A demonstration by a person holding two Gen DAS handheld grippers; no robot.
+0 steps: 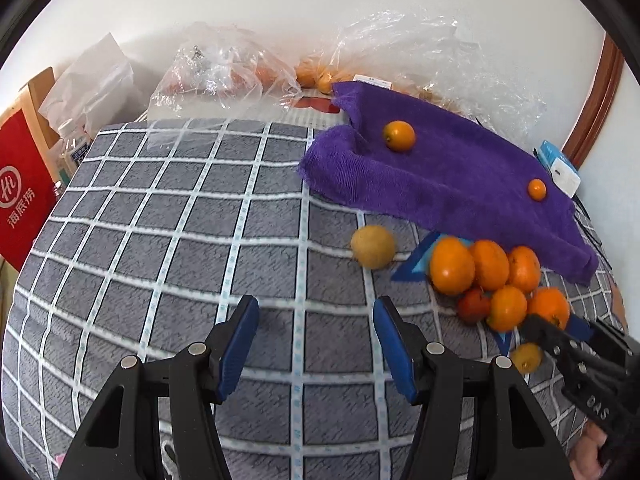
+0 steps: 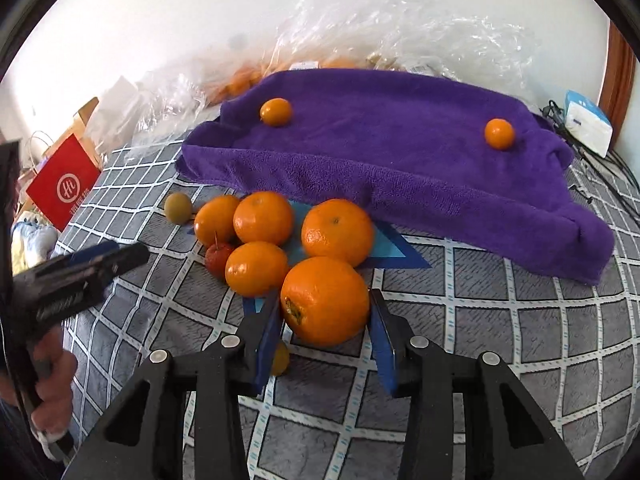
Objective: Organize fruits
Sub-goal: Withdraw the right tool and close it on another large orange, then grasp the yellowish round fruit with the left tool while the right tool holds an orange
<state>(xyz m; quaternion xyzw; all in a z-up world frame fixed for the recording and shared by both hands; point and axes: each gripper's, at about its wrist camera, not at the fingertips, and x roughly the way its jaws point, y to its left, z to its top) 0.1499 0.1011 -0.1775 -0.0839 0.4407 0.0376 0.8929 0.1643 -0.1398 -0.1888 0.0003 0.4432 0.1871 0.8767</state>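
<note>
Jaws of the right gripper [image 2: 325, 320] clamp the nearest orange [image 2: 325, 300]; the left gripper [image 1: 316, 340] hangs apart, empty. Probably mid-pick: next, lift it clear toward the far purple towel [image 2: 400, 152].

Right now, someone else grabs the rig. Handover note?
Right gripper: jaws around the nearest large orange at the pile's front, apparently gripping.
Left gripper: open, empty, over the checked cloth.
Done: two small oranges lie on the purple towel.
Left: four more oranges, a small red fruit, and two yellowish fruits sit off the towel.
</note>
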